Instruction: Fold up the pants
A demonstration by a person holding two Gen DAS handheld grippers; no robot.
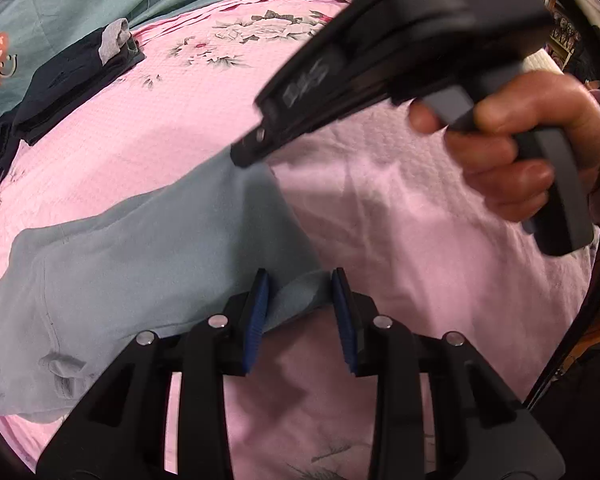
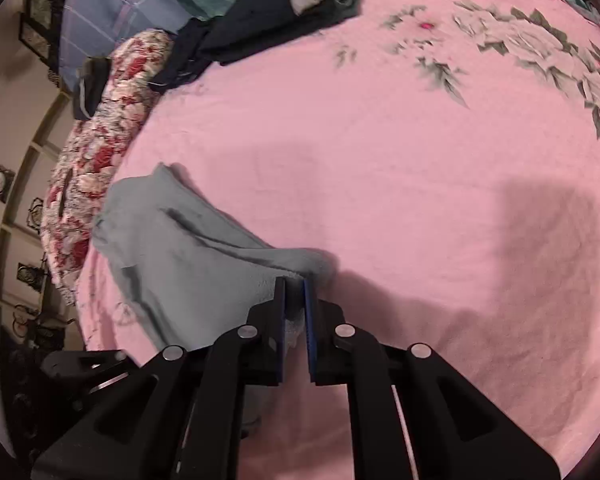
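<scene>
Pale grey-green pants (image 1: 148,248) lie crumpled on the pink bedspread (image 1: 400,200). My left gripper (image 1: 302,296) points down at a corner of them, and the cloth fills the gap between its blue pads (image 1: 258,316). In the left wrist view a hand (image 1: 520,140) holds the right gripper (image 1: 246,156), whose tip sits at the pants' far edge. In the right wrist view the pants (image 2: 172,252) stretch away to the left, and my right gripper (image 2: 295,294) is shut narrowly on a fold of them.
A stack of dark folded clothes (image 1: 80,76) (image 2: 276,12) sits at the far side of the bed, against teal bedding (image 1: 60,0). A red floral quilt (image 2: 100,132) runs along the left edge of the bedspread (image 2: 400,160). A wall with framed pictures lies beyond it.
</scene>
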